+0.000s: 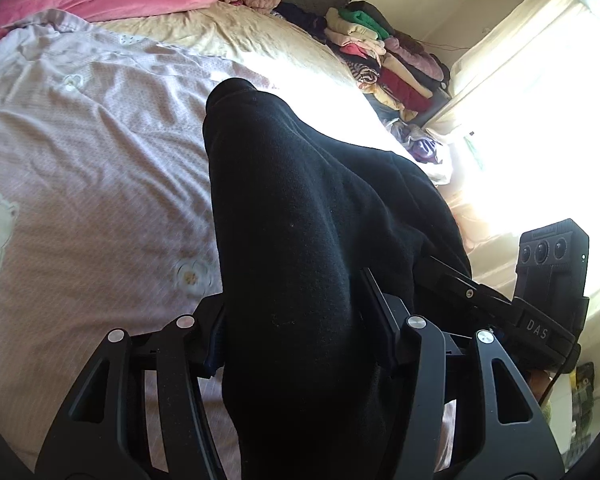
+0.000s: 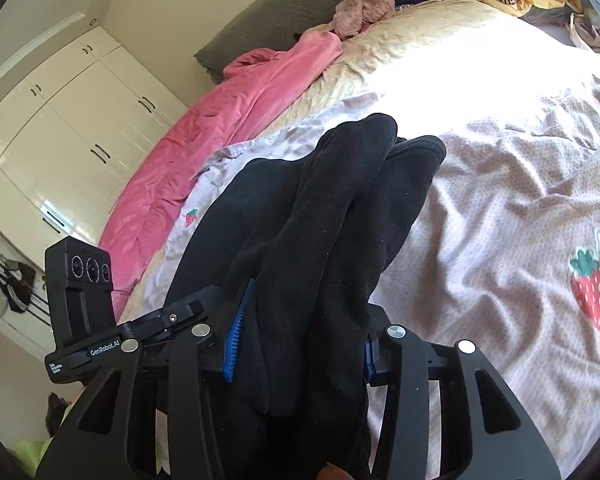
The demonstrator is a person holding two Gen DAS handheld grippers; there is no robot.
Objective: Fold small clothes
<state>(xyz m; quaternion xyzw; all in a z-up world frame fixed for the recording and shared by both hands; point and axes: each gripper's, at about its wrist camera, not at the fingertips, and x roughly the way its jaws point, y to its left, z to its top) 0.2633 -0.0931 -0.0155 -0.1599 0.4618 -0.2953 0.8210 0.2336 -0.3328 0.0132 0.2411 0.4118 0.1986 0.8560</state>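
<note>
A black fleece garment point(image 1: 300, 216) hangs bunched over the pink patterned bedsheet point(image 1: 92, 152). My left gripper point(image 1: 300, 320) is shut on the garment, its jaws pressed on both sides of the thick fold. In the right wrist view the same black garment point(image 2: 332, 216) runs forward in two folded lobes, and my right gripper point(image 2: 300, 332) is shut on it, the blue pads point(image 2: 236, 336) against the cloth. The right gripper body point(image 1: 552, 276) shows at the right of the left wrist view, close beside the left one.
A pink blanket point(image 2: 204, 132) and cream quilt point(image 2: 412, 36) lie at the bed's head. A pile of folded clothes point(image 1: 388, 60) lines the far bed edge by the bright window. White wardrobes point(image 2: 60, 132) stand left of the bed.
</note>
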